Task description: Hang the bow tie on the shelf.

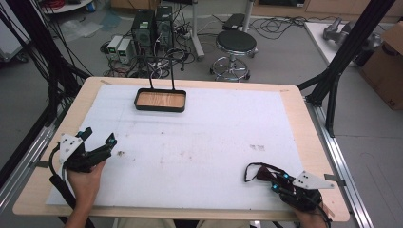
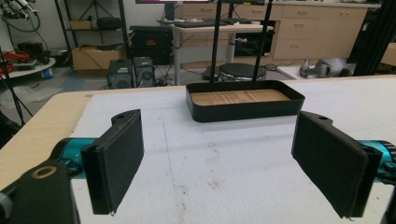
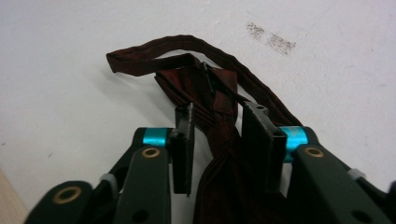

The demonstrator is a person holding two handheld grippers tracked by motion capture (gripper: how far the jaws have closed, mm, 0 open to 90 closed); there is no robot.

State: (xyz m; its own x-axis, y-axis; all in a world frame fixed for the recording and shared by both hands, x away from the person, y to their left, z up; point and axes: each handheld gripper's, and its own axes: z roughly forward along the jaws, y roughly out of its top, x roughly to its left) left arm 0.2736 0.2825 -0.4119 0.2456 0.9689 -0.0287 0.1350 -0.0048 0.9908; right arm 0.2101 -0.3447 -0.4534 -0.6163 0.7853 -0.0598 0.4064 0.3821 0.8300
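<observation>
Right claw: it is low over the table near the right front corner, and in the right gripper view its two jaws stand narrow, with the dark red cloth bundled between them. The pads seem to press the cloth from both sides.
Dark red cloth: a dark maroon fabric piece with a thin strap that makes a loop on the white mat. It lies on the table directly in front of the right claw, and its thicker part passes between the jaws. In the high view it is seen as a dark loop just beside the claw.
Left claw: its jaws are wide apart and nothing is between them. In the high view it rests at the left edge of the mat, held by the left hand.
Tray: a black tray with a wooden bottom and two thin upright rods. It stands at the far side of the mat, well apart from both claws.
Table: a light wooden top covered by a white mat with some small dark marks.
Stool: a round black seat on the floor behind the table.
</observation>
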